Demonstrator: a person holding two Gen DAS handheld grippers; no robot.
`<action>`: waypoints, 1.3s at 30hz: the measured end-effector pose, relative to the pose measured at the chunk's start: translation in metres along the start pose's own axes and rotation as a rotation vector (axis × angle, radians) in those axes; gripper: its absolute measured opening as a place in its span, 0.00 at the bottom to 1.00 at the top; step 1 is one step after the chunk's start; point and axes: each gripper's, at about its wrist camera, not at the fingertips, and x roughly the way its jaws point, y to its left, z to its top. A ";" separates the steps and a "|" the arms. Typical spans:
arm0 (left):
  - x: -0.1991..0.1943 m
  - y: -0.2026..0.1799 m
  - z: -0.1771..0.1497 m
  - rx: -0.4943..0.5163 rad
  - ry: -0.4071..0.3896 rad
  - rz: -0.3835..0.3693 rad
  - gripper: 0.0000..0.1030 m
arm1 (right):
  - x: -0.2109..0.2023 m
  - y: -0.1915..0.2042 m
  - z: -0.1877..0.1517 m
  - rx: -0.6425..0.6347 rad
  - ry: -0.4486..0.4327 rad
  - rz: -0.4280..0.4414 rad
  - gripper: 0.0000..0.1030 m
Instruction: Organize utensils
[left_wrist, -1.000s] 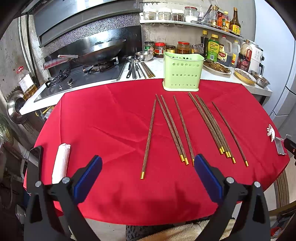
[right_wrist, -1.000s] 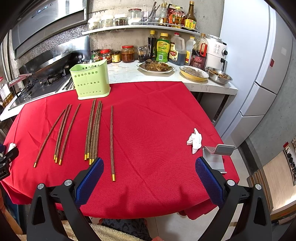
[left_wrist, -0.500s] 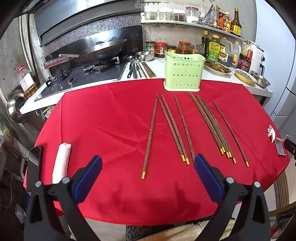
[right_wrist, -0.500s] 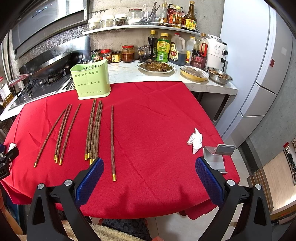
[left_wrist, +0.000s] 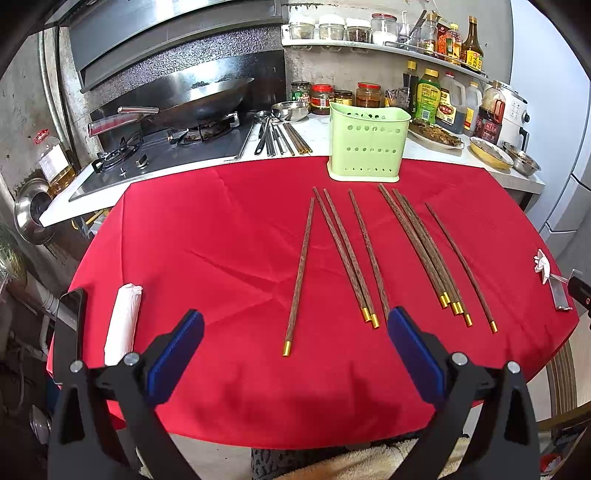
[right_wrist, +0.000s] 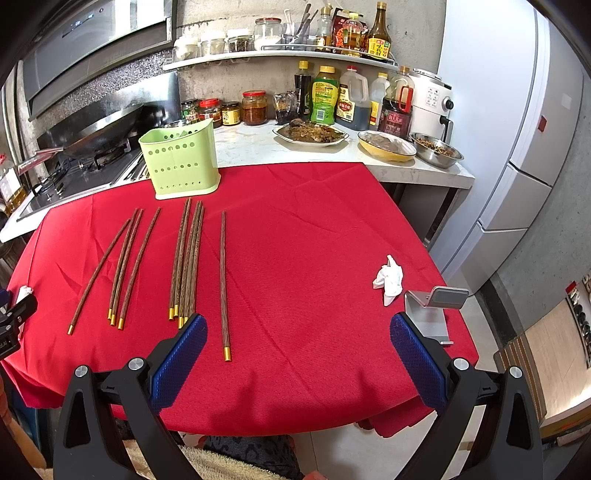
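Chopsticks lie loose on the worktop (left_wrist: 207, 236), none yet in the holder, so the sorting looks barely started. Going from big to small: the worktop wears a red cloth, spread probably to make the dark sticks stand out and to stop them rolling. At its far edge stands the green holder (left_wrist: 368, 146), upright, open top up, holes in its wall for draining; it is the likely home for the sticks.

The chopsticks (left_wrist: 423, 247) run roughly in parallel, thin ends toward the holder and gold caps toward the person, which puts the capped ends nearest for a pinch. In the left wrist view one stick (left_wrist: 300, 275) lies alone on the left, then a touching pair and a single beside it, then a bunch, then another single (right_wrist: 224, 280) on the far right.

Both tools hover over the near edge, touching nothing. The left hand-held gripper (left_wrist: 291, 334) has its jaws spread wide and empty, with the lone left stick's gold cap between them. The right hand-held gripper (right_wrist: 297, 334) is equally spread and empty, the rightmost stick's cap just inside its left finger.

Smaller bits: a rolled white cloth (left_wrist: 123, 323) at the left edge, a metal stand (right_wrist: 430, 314) and a crumpled tissue (right_wrist: 388, 278) at the right.
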 end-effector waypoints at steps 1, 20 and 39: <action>0.000 0.001 0.000 -0.001 0.000 0.000 0.94 | 0.000 0.000 0.000 0.000 -0.001 -0.002 0.95; 0.001 0.005 0.000 -0.003 0.000 -0.003 0.94 | 0.001 0.001 0.000 0.000 -0.004 0.005 0.95; 0.052 0.025 -0.025 -0.005 0.007 0.030 0.94 | 0.047 0.026 -0.014 -0.025 -0.047 0.147 0.95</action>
